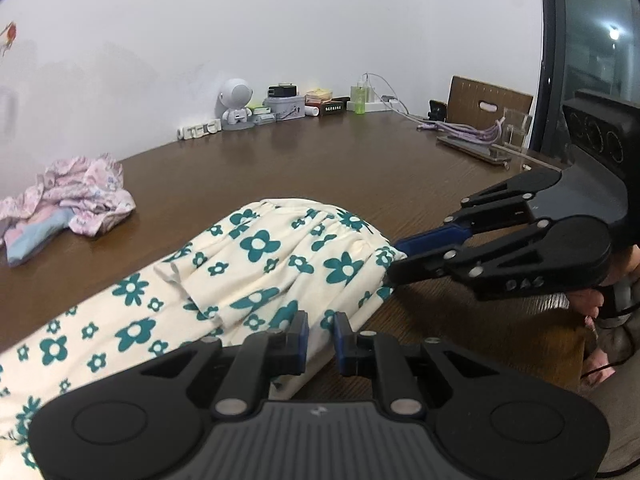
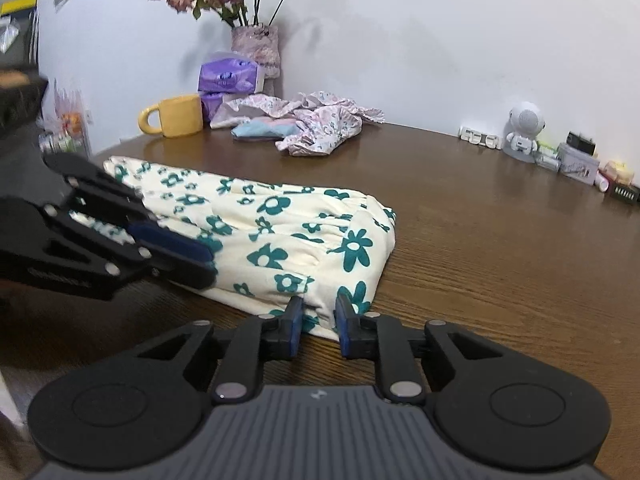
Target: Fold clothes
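Left tongs [image 1: 320, 330]: fingers narrowly parted, with the near edge of the floral garment [image 1: 248, 268] between the blue pads; whether the pads actually press the cloth cannot be told. Seen from the right wrist view, the same tongs [image 2: 200, 258] come in from the left, tips laid against the garment's near side. Right tongs [image 2: 318, 312]: same narrow gap, cloth edge sitting between the pads at the garment's near corner; grip likewise uncertain. From the left wrist view the right tongs [image 1: 394, 258] reach in from the right and meet the gathered end of the cloth. Floral garment [image 2: 280, 232]: cream fabric, teal flower print, lying flat on the brown wooden bench [image 2: 500, 240] as a long folded shape, gathered band at one end, a few soft creases across the top. Further back on the bench, well apart from it, a crumpled pink patterned pile of clothes [image 2: 316, 128]. Beside that pile: yellow mug [image 2: 174, 116], purple tissue packs [image 2: 230, 76], vase of dried flowers [image 2: 256, 46]. Along the wall, a small white robot figurine [image 2: 524, 128] among small clutter.
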